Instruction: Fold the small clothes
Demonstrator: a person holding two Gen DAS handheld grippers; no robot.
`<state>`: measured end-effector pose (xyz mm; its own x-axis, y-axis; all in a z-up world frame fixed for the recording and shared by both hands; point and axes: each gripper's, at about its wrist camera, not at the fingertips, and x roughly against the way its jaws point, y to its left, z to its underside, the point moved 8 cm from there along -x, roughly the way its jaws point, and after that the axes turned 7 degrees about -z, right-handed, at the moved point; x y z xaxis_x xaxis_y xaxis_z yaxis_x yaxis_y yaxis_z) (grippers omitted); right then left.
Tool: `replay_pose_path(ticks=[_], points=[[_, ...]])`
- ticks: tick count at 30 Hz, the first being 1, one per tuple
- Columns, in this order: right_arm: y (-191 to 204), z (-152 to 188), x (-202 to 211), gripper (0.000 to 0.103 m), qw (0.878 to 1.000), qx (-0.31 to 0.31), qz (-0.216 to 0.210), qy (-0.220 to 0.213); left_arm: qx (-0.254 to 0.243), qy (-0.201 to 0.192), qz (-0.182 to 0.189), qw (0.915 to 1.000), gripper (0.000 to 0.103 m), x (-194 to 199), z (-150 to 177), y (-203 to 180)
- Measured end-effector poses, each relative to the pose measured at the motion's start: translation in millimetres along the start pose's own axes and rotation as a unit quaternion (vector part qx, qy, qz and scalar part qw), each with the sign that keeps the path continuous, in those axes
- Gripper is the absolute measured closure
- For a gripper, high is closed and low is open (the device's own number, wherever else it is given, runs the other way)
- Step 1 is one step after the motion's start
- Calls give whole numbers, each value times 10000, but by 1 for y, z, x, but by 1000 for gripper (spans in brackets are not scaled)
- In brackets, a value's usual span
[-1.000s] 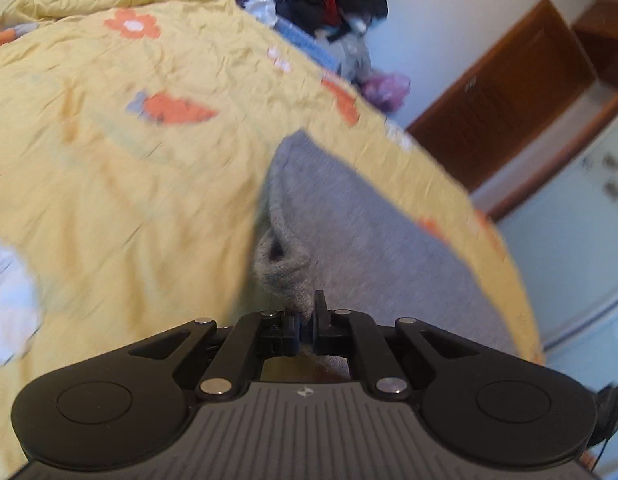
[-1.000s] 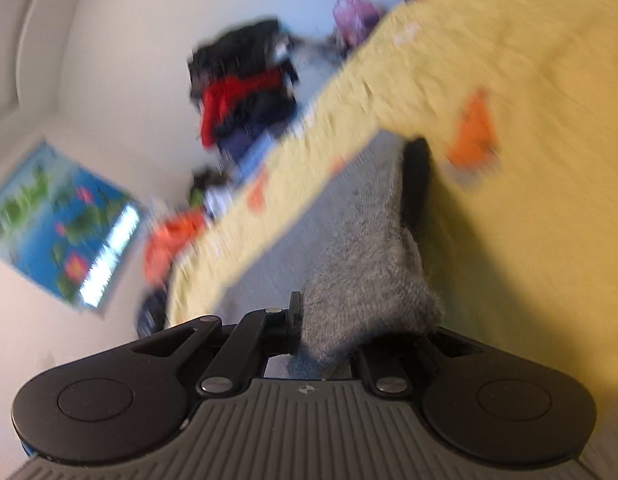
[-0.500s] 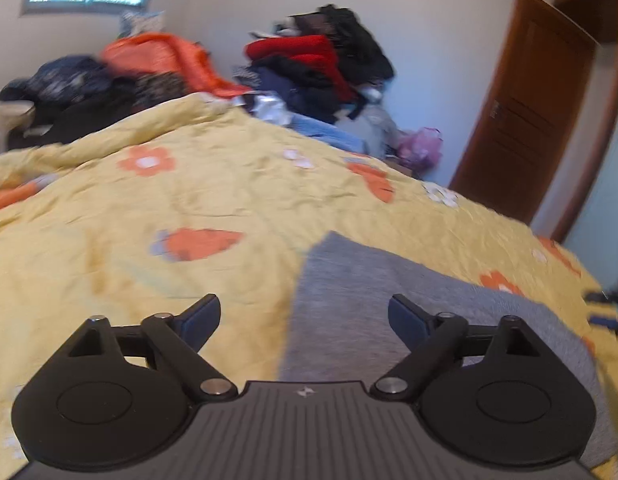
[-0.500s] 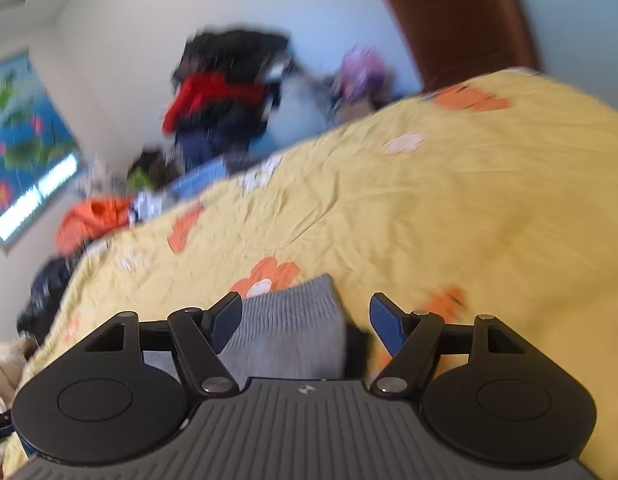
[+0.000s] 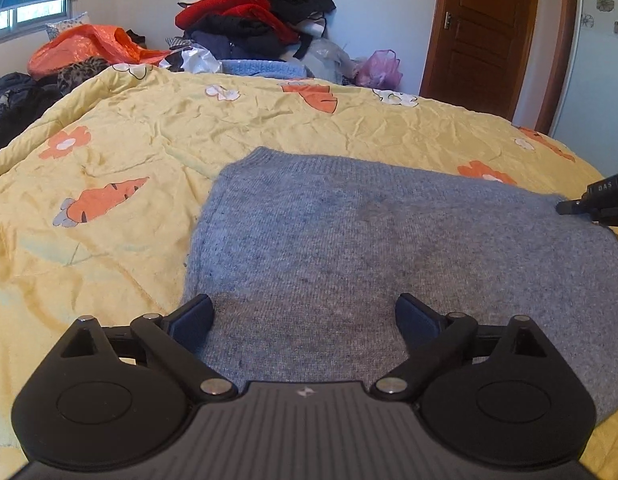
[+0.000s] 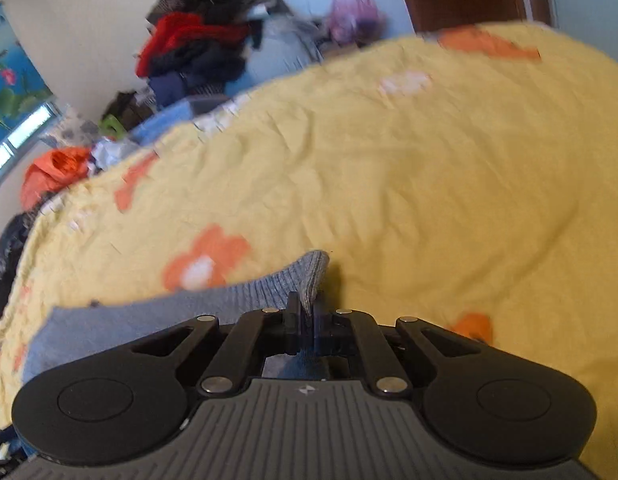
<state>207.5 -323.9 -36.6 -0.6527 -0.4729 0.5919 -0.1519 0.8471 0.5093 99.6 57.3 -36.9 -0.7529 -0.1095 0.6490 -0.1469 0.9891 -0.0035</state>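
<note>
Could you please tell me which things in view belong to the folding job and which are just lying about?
Job: grey knit garment; left gripper, open above it; right gripper, shut on its corner; yellow quilt beneath.
Lying about: clothes pile; orange bag; pink bag.

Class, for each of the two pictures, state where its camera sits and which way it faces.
Left wrist: behind the open left gripper, facing across the grey knitted garment on the yellow quilt towards the clothes pile.
Right wrist: behind the right gripper, shut on the garment's ribbed corner.
Shared: garment, quilt, clothes pile, wooden door.
</note>
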Motion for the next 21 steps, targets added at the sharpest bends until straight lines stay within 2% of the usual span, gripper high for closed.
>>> replay_pose_path(ticks=[2,4,6,8,11,12,15,16,17,19,21], points=[[3,4,5,83,9998,-175,-82,-62,102,4,225,9997,4,6,-14,-3],[11,3,17,54,9992,-242,-60,-315,104,-283,396,9988,4,14,-37,-7],[27,-1,30,52,9981,2,112,-599,-33,-591,318,9977,4,12,-62,-10],[47,-2,31,52,9976,263,165,-618,-204,-650,187,9975,4,-5,-83,-14],[74,2,16,46,9975,530,151,-446,-367,-297,17,9989,4,-52,-100,-21],[78,7,9,38,9972,620,201,-358,-413,-116,-99,9990,4,-69,-101,-21],[73,20,-21,35,9941,838,682,-52,-560,412,-562,9960,4,-114,-93,-19],[69,25,-30,34,9927,901,808,2,-579,386,-583,9959,0,-123,-90,-16],[69,27,-30,31,9893,1156,882,-148,-492,249,-524,9971,0,-126,-90,-12],[71,34,-32,25,9833,1512,987,-215,-186,364,-214,9989,0,-133,-91,-1],[72,35,-31,24,9827,1537,1003,-262,-270,285,-205,9990,0,-136,-92,4]])
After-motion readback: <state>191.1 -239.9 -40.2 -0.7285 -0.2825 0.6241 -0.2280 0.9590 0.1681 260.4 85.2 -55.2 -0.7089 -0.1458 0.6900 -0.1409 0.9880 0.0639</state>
